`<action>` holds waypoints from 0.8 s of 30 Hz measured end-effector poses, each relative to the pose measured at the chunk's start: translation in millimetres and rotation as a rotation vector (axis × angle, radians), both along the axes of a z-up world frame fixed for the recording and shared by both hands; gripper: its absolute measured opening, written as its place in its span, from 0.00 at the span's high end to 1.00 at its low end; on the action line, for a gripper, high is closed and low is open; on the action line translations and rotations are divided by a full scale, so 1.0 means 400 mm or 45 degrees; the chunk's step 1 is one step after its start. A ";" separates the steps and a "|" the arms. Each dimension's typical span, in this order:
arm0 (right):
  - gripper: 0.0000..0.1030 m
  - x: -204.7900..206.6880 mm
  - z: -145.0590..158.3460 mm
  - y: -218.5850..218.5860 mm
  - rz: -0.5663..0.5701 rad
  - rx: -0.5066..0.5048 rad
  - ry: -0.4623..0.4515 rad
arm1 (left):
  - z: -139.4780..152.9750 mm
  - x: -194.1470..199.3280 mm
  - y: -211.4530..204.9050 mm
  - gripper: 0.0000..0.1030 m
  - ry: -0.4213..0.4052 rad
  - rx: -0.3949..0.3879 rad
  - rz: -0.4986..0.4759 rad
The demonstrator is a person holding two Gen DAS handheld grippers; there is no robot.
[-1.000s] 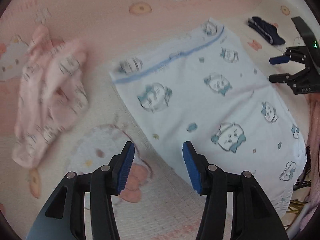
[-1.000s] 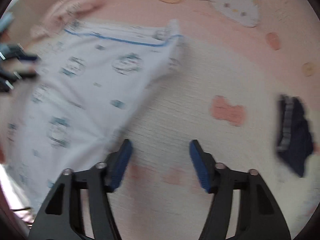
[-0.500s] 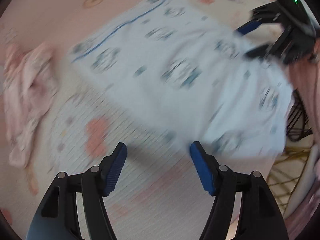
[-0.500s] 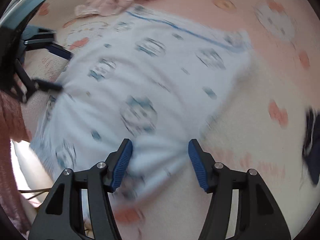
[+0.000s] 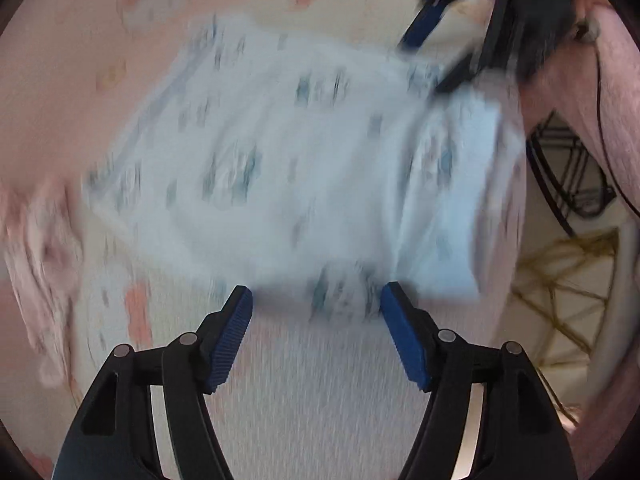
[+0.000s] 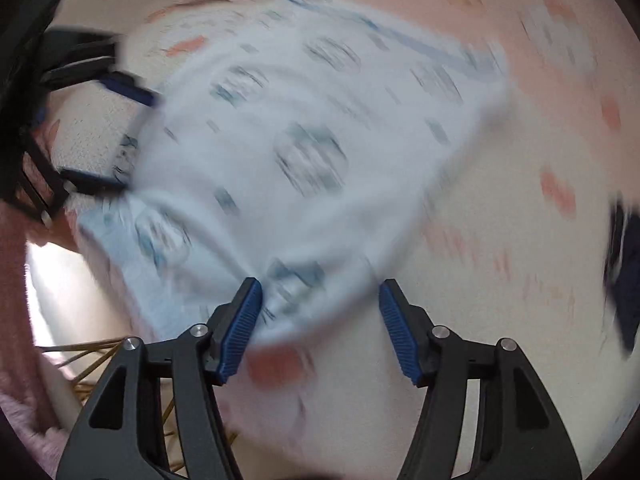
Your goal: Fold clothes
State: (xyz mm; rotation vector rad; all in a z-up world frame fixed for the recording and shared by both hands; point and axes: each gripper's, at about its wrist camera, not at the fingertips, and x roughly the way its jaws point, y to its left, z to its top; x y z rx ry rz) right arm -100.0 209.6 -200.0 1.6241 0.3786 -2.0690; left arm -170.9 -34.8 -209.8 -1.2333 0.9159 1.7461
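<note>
We see the white garment (image 5: 280,168), printed with small blue-grey cartoon figures and trimmed with a blue stripe along one edge, lying spread flat on a pink cartoon-print mat (image 5: 312,400). In the left wrist view it fills the middle, its striped edge running from 9 to 11 o'clock and one end bunched into a fold at 3 o'clock. In the right wrist view (image 6: 304,152) the striped edge lies toward 1 o'clock and the bunched end toward 8 o'clock. Both views are smeared by motion, so the print is hard to read.

No container shows in either view.

The left gripper (image 5: 316,320) points steeply down at the mat, at the garment's near hem. Its jaws stand wide, having just been opening; the hem lies between the blue pads (image 5: 232,340) but they do not press on it. The right gripper (image 6: 320,312) also points steeply down, over the garment's near corner. Its jaws stand well apart and have just been opening a little; the cloth reaches in between them, and we cannot tell whether the left-hand pad brushes it.

Each gripper shows in the other's view: the right at 1 o'clock, at the folded end, and the left at 9 o'clock.

Outward, a crumpled pink garment (image 5: 44,264) lies at 9 o'clock in the left view, and a dark navy garment (image 6: 624,272) at 3 o'clock in the right view.
</note>
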 end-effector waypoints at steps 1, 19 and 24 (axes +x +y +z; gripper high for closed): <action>0.38 -0.005 0.011 0.031 -0.057 -0.029 -0.021 | 0.010 -0.014 -0.017 0.33 -0.025 0.018 0.042; 0.33 -0.377 -0.036 -0.003 -0.088 0.052 0.070 | -0.030 -0.418 -0.044 0.24 -0.061 0.173 0.447; 0.36 -0.396 0.034 0.061 -0.195 0.015 0.187 | 0.049 -0.466 -0.052 0.24 0.021 0.398 0.594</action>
